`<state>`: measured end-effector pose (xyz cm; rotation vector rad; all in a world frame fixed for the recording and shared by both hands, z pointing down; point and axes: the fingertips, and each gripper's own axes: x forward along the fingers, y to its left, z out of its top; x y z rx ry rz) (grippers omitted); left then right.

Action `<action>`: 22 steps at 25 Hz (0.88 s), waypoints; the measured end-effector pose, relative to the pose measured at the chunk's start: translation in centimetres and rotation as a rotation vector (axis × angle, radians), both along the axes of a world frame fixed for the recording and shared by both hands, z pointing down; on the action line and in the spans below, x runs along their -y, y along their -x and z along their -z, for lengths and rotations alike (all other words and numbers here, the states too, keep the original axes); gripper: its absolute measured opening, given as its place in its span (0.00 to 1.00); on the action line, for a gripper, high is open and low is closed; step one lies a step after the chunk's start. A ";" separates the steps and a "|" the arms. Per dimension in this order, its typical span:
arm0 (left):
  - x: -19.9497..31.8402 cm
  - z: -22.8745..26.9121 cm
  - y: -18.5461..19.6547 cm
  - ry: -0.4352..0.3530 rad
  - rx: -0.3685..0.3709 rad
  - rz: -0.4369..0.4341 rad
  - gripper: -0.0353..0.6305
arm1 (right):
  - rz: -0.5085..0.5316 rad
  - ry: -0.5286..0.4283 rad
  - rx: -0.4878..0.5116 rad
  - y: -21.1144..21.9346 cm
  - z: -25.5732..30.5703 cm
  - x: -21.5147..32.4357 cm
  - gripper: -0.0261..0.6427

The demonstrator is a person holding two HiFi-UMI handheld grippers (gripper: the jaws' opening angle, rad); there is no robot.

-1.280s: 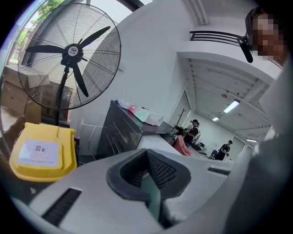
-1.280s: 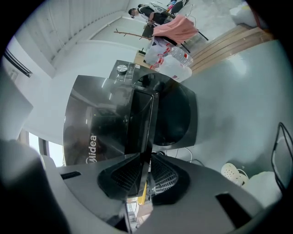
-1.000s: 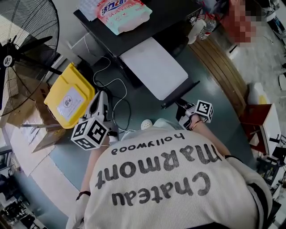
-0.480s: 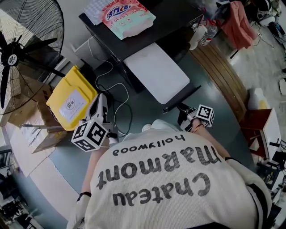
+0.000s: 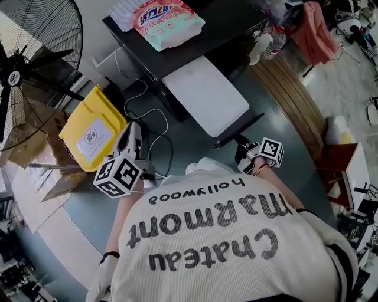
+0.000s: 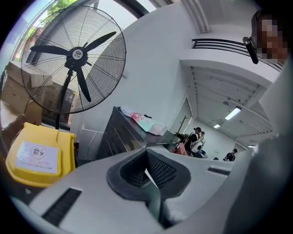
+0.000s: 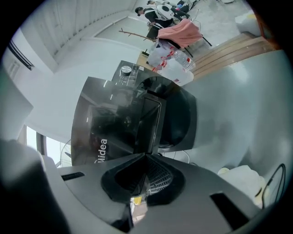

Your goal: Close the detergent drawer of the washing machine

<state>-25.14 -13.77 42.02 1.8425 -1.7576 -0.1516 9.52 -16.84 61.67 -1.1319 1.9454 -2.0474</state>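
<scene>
A grey-green floor (image 5: 269, 118) fills the middle of the head view, edged at the upper right by a curved band of wooden boards (image 5: 292, 94). A black standing fan (image 5: 35, 53) takes the upper left corner, with brown cardboard boxes (image 5: 35, 147) below it and loose white cables (image 5: 147, 112) on the floor at centre left.

The dark grey washing machine (image 5: 224, 23) stands at the top centre. A pink and teal detergent bag (image 5: 168, 17) lies on its top, and a white rectangular panel (image 5: 207, 94) juts from its front toward the person in the cream printed shirt (image 5: 224, 236). In the right gripper view the machine fills the centre with its round door opening dark. The detergent drawer cannot be picked out for certain on that dark front.

A yellow plastic bin (image 5: 91, 133) sits at centre left with its labelled lid shut, so its contents are hidden. A clear plastic bottle (image 5: 274, 38) and a pink garment (image 5: 313, 29) are at the upper right.

The left gripper (image 6: 146, 153) is clenched on nothing and faces the fan and bin. The right gripper (image 7: 145, 156) faces the machine's front without touching it. Its jaws have just been closing and now meet with nothing between them.
</scene>
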 end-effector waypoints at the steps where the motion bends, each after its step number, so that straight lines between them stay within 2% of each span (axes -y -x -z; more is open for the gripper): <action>1: 0.1 0.0 0.0 -0.001 -0.001 0.000 0.06 | 0.000 0.006 -0.001 0.0 0.0 0.0 0.08; 11: -0.3 -0.1 -0.3 -0.001 0.005 0.000 0.06 | -0.030 -0.018 -0.009 -1.0 0.1 0.4 0.09; 14: -0.4 0.1 -0.4 -0.001 0.007 -0.002 0.06 | -0.035 -0.021 -0.018 -1.4 0.0 0.4 0.14; 16: -0.5 0.1 -0.5 -0.003 0.008 -0.004 0.06 | -0.036 -0.013 -0.024 -1.6 -0.3 0.1 0.24; 22: -1.0 0.1 -0.3 0.002 0.010 0.001 0.06 | -0.062 -0.003 0.015 -1.2 -0.9 0.2 0.23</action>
